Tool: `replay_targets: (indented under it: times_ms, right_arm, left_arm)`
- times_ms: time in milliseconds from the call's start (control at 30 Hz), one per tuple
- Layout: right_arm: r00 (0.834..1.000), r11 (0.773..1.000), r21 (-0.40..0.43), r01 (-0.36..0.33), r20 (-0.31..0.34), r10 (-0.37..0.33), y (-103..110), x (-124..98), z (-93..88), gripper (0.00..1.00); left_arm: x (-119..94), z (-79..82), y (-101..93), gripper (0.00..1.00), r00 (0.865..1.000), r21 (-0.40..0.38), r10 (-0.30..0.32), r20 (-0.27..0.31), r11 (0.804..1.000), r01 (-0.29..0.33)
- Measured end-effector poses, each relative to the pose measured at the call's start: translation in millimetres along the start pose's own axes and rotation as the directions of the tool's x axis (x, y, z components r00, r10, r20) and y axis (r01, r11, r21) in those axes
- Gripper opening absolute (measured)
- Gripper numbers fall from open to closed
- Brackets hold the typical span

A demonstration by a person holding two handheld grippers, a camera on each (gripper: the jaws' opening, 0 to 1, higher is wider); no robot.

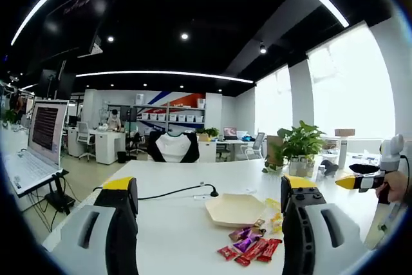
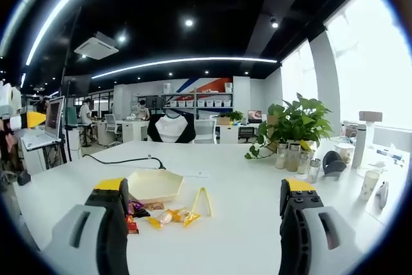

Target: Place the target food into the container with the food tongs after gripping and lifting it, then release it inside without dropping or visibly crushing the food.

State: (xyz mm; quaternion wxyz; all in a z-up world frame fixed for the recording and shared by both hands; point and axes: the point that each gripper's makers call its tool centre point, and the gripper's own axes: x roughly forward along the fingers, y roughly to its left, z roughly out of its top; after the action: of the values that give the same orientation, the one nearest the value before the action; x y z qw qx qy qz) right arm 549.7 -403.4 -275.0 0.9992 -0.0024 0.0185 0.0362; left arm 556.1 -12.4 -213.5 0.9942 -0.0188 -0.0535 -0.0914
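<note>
Both grippers, left [image 1: 209, 223] and right [image 2: 205, 223], hover wide apart over the white tabletop [image 2: 244, 185], holding nothing. The wrapped snacks [image 2: 168, 216] lie just beside the pale six-sided dish [image 2: 154, 185]. The yellow tongs [image 2: 201, 201] rest next to them.

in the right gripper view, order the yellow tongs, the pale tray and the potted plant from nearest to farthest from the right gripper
1. yellow tongs, on the table between the jaws
2. pale tray, just behind, to the left
3. potted plant, far back on the right
</note>
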Motion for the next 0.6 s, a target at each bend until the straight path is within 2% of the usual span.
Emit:
replay_targets:
  times_ms: [167, 267, 467, 600]
  right_arm:
    - [1.0, 1.0, -0.003, 0.003, -0.004, -0.003, -2.1, -0.8, -1.3, 0.99]
    - [1.0, 1.0, -0.002, 0.004, -0.01, -0.004, -3.1, -1.8, -4.0, 0.99]
    - [1.0, 1.0, -0.009, -0.01, -0.014, 0.01, -1.9, 0.1, -5.6, 0.99]
    - [0.999, 0.999, -0.013, -0.032, -0.023, 0.032, 2.4, -1.6, -5.1, 0.99]
  left_arm:
    - [2.6, -1.0, -4.6, 0.97, 1.0, -0.001, -0.011, -0.003, 1.0, 0.011]
    - [3.3, -5.6, -16.1, 0.97, 0.999, -0.019, -0.035, -0.014, 0.999, 0.035]
    - [13.3, -3.7, -51.7, 0.96, 0.991, -0.036, -0.133, -0.017, 0.99, 0.133]
    - [35.7, -9.1, -74.2, 0.94, 0.983, -0.038, -0.183, -0.012, 0.982, 0.182]
